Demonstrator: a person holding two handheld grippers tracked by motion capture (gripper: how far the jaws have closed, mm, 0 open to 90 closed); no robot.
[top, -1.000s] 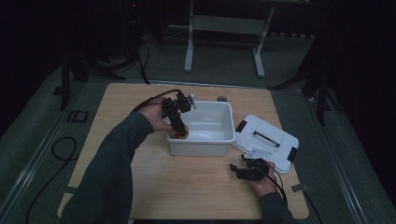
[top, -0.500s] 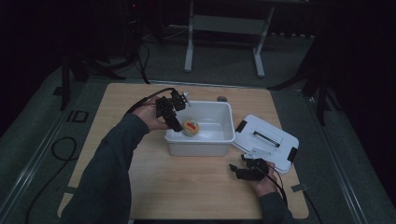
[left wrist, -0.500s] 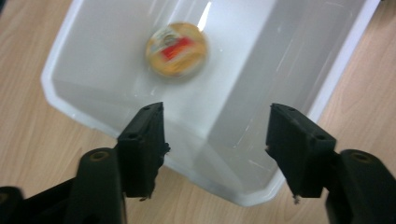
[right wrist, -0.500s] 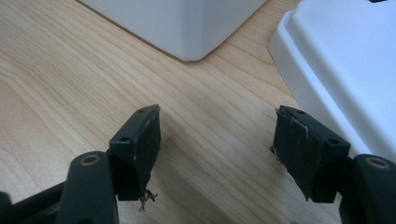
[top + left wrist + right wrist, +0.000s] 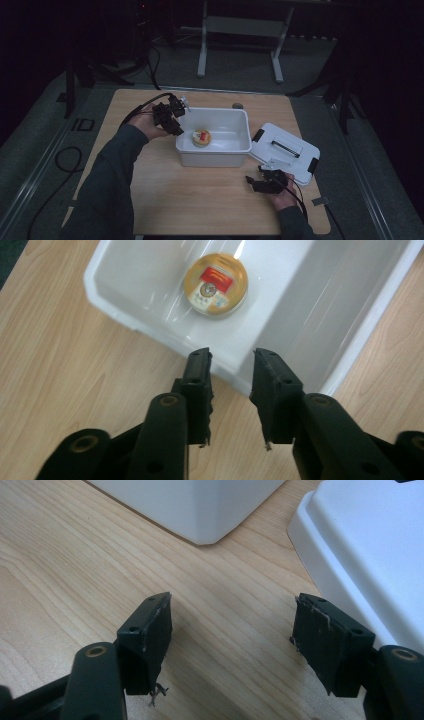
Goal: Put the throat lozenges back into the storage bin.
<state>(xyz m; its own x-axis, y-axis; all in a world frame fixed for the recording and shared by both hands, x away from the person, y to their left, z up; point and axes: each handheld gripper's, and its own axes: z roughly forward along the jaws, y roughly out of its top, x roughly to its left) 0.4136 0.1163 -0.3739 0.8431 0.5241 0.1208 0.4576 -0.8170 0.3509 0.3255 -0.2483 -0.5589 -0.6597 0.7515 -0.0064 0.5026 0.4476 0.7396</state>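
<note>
A round yellow tin with a red label (image 5: 202, 137) lies flat on the floor of the white bin (image 5: 212, 159), near its left end. My left gripper (image 5: 172, 122) hovers just outside the bin's left wall. In the left gripper view the tin (image 5: 216, 284) lies beyond the bin's rim (image 5: 115, 315). The left gripper's (image 5: 231, 362) jaws have just been closing; a narrow gap remains with nothing between them. My right gripper (image 5: 251, 182) rests low over the table in front of the bin's right corner, and its (image 5: 232, 612) jaws stand wide apart over bare wood.
The bin's white lid (image 5: 285, 150) with black clips lies flat to the right of the bin, close to the right gripper; its edge (image 5: 350, 575) shows in the right gripper view. A small grey disc (image 5: 237, 106) sits behind the bin. The wooden table (image 5: 200, 200) has room in front.
The left gripper has drawn back leftward out of the bin and narrowed its jaws. The round tin, let go, now lies on the bin's floor. The right gripper has not moved.
</note>
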